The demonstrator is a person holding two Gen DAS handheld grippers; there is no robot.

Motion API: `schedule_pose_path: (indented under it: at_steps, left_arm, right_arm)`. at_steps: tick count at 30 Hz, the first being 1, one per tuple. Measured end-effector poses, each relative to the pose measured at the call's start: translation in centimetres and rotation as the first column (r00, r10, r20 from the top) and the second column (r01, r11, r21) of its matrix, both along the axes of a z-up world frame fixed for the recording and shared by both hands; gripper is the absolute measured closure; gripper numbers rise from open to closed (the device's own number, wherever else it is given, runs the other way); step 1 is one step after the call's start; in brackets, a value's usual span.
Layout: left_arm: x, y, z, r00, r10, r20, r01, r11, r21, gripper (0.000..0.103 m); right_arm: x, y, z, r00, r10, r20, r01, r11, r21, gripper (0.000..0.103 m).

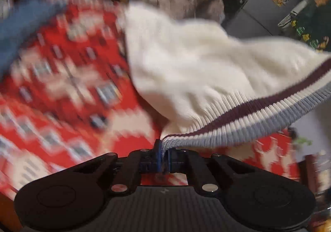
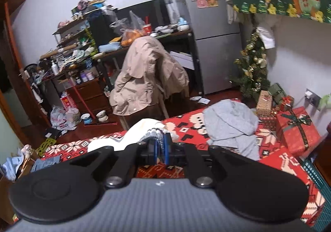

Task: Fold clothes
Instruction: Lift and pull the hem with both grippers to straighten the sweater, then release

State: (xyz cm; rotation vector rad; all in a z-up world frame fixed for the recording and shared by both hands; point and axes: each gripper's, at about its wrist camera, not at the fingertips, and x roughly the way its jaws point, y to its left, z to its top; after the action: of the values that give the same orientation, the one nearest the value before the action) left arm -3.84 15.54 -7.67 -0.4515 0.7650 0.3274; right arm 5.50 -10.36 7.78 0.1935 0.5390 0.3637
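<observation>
Left gripper [image 1: 163, 152] clamps cream sweater [image 1: 186, 70] by its hem (striped rib); right gripper [image 2: 160, 145] pinches the same hem, sweater lifted above red blanket [image 2: 275, 161].

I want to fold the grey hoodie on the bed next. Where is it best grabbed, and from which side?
The grey hoodie lies crumpled on the red patterned blanket, hood bunched on top. Probably best to pinch the lower edge nearest the camera, coming from this side and above: it lies flattest and unobstructed there. Both grippers now hold the white sweater.
</observation>
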Motion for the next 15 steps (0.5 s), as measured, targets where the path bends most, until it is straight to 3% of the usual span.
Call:
schedule_pose_path:
  at_steps: [3,7,10,15]
  left_arm:
    - [-2.7,1.4,2.4,0.999,-0.018,0.044,0.01,0.983,0.185,0.098]
    - [-5.6,1.6,1.9,0.998,-0.059,-0.012,0.06,0.942,0.33,0.098]
    - [-7.1,1.9,-0.6,0.995,-0.076,-0.067,0.094,0.94,0.327,0.098]
    - [-8.8,2.7,-3.6,0.989,-0.097,-0.11,0.12,0.967,0.227,0.094]
  right_arm:
    - [-0.8,-1.6,-1.0,1.0,-0.009,-0.015,0.008,1.0,-0.009,0.096]
    - [-4.1,-2.2,-5.4,0.995,0.055,-0.083,-0.062,0.995,-0.082,0.096]
    - [-6.7,-1.8,-10.3,0.983,0.082,-0.163,-0.11,0.979,-0.174,0.096]
    - [-9.4,-1.9,-17.2,0.963,0.067,-0.261,-0.139,0.952,-0.272,0.096]
